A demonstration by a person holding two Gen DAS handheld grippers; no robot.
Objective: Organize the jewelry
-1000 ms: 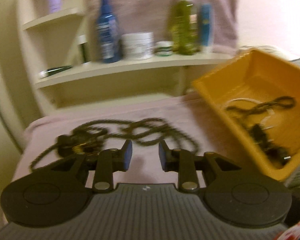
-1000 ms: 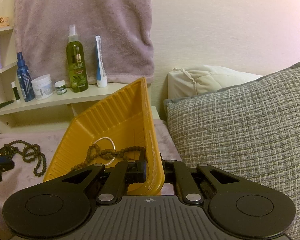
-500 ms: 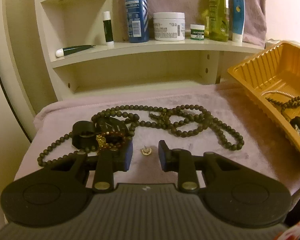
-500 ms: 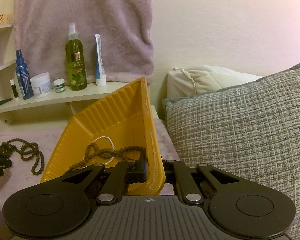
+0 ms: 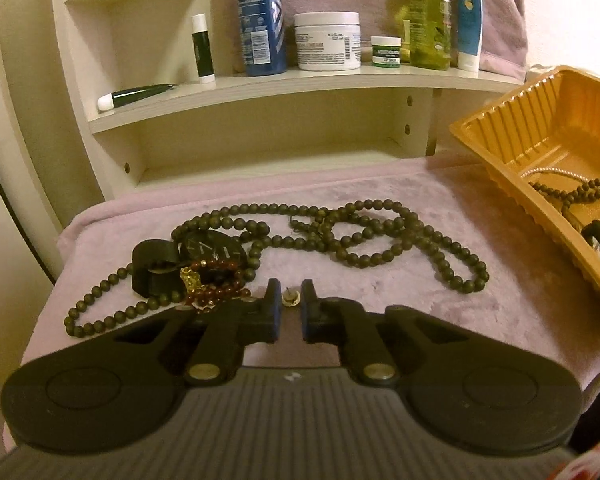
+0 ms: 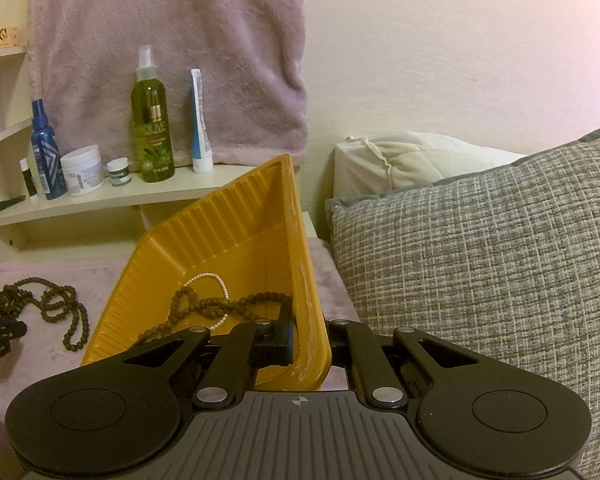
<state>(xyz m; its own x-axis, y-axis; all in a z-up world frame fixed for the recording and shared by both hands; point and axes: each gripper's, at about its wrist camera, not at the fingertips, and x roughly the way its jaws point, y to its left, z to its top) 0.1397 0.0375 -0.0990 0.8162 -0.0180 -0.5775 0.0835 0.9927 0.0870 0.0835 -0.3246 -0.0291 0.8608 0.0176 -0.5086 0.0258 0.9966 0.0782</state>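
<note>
Left wrist view: my left gripper (image 5: pixel 287 307) is down on the pink blanket (image 5: pixel 380 288), and its jaws have just been closing around a tiny gold earring stud (image 5: pixel 290 298). There's still a sliver of gap on both sides of it, so I can't honestly call it pinched. Crowded right against the left finger sits a pile: a black watch (image 5: pixel 180 262) and a red bead bracelet (image 5: pixel 216 280) with a gold charm. The long dark bead necklace (image 5: pixel 360 236) loops behind them and out to the right, so that side is tangled too. Straight ahead of the stud the blanket is bare up to the necklace. The blanket drops off at the left edge, and the cream shelf (image 5: pixel 300 84) behind carries a blue bottle (image 5: pixel 262 16), a white jar (image 5: pixel 327 42) and an olive-green spray bottle (image 5: pixel 428 16). The yellow tray (image 5: pixel 540 128) pokes in from the right.

Right wrist view: my right gripper (image 6: pixel 310 344) is clamped on the yellow tray's wall, one finger inside and one outside, and the tray is tipped up. Here I can see inside it properly: a white pearl strand (image 6: pixel 216 284) and another dark bead string (image 6: pixel 220 306). The grey woven cushion (image 6: pixel 480 264) boxes in the whole right side, with a white pillow (image 6: pixel 412 164) behind it. The stud doesn't show from here; only the necklace and a bit of the left gripper at the far left edge.
</note>
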